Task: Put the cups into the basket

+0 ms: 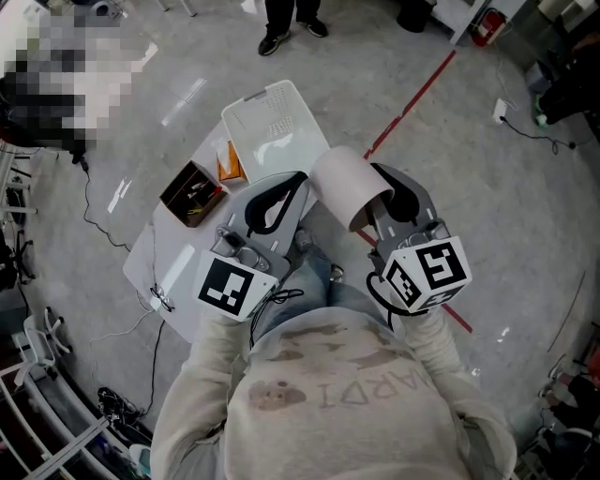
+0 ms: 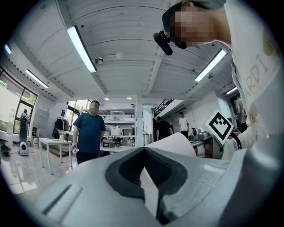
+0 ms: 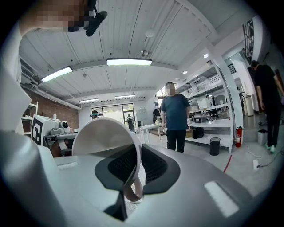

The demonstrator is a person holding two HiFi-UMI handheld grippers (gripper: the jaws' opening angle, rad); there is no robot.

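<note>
Both grippers are held up close under the head camera, pointing away from the table. My right gripper is shut on the wall of a pale cup, which lies tilted with one pad inside its mouth. The same cup shows beside the left jaws. My left gripper has its pads meeting at the tips with nothing between them. The white perforated basket rests on the small white table far below. Any other cups are out of sight.
A brown box with small items and an orange thing lie on the table left of the basket. A red line crosses the grey floor. A person stands beyond the table.
</note>
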